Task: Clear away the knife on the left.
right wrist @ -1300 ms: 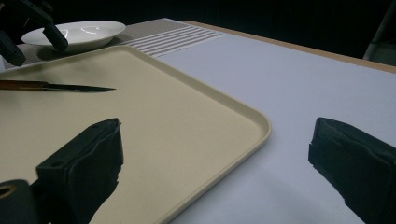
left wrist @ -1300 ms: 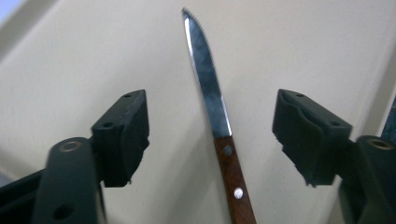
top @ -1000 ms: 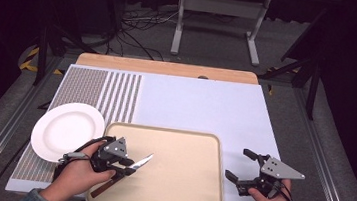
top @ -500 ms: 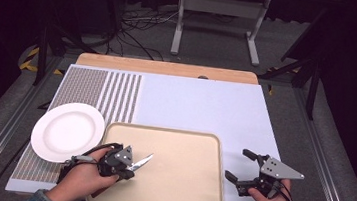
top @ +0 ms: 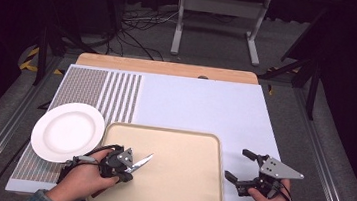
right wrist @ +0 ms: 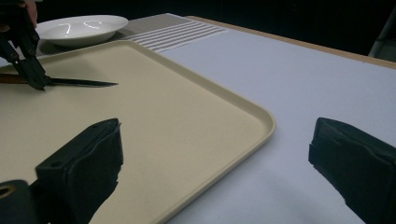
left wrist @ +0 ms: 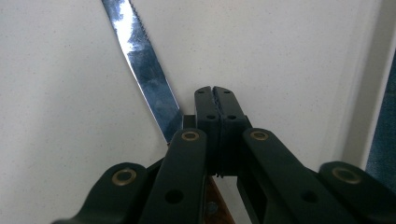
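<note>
Here the left gripper (top: 126, 167) pinches a knife (top: 144, 161) near its handle over the tray (top: 192, 192) — held off-centre, it could twist loose; right gripper (top: 243, 171) gapes.

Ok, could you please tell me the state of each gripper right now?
Left gripper: fingers closed beside the knife; grip on it cannot be told.
Right gripper: open, holding nothing.

left hand-held gripper (top: 126, 168): jaws shut | right hand-held gripper (top: 240, 165): jaws wide apart
</note>
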`<state>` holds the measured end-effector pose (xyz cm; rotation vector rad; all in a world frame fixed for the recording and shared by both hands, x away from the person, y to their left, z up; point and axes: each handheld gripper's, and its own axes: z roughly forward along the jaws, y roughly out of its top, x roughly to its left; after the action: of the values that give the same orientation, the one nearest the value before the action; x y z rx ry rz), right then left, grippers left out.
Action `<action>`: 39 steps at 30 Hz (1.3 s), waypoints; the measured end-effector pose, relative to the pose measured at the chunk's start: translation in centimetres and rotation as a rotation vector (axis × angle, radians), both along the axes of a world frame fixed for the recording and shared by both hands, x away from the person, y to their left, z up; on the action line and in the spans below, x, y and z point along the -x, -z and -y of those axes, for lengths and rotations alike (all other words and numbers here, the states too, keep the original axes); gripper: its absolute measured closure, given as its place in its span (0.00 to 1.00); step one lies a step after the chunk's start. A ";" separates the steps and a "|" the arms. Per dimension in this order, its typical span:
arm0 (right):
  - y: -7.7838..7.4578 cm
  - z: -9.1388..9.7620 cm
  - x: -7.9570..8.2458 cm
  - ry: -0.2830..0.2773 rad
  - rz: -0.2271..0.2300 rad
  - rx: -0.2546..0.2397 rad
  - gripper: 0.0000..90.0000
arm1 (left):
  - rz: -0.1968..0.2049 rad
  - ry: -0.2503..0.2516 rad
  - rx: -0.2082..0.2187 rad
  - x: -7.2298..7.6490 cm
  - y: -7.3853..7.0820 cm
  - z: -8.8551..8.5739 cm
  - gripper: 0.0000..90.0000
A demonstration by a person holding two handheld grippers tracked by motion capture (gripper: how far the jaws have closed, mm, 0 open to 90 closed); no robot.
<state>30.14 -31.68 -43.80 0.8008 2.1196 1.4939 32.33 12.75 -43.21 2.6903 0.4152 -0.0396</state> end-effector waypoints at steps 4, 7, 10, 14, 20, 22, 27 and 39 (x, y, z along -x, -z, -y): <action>0.0 0.0 0.0 -0.001 -0.001 0.001 0.04 | 0.008 -0.018 0.006 -0.1 0.0 -0.1 1.00; 0.0 0.0 0.0 -0.002 -0.001 0.000 0.04 | 0.008 -0.024 0.005 -0.1 0.0 -0.2 1.00; 0.0 0.0 0.0 -0.003 -0.001 0.001 0.04 | 0.016 -0.039 0.007 -0.2 0.1 -0.5 1.00; 0.0 0.0 0.0 -0.004 -0.001 0.003 0.04 | 0.022 -0.050 0.007 -0.4 0.1 -0.6 1.00; 0.1 0.0 0.0 -0.005 -0.003 0.007 0.04 | 0.031 -0.076 0.013 -0.6 0.1 -1.1 1.00; 0.1 -0.1 0.0 -0.005 -0.004 0.003 0.04 | 0.033 -0.085 0.017 -0.6 0.1 -1.2 1.00; 0.1 -0.1 0.0 -0.008 -0.006 0.007 0.04 | 0.039 -0.128 0.038 -0.8 0.3 -1.7 1.00; 0.1 -0.1 -0.1 -0.010 -0.007 0.008 0.04 | 0.039 -0.181 0.054 -1.2 0.4 -2.9 1.00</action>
<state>30.20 -31.55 -43.95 0.7950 2.1369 1.4885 33.53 15.67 -43.60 2.5852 0.6340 0.0538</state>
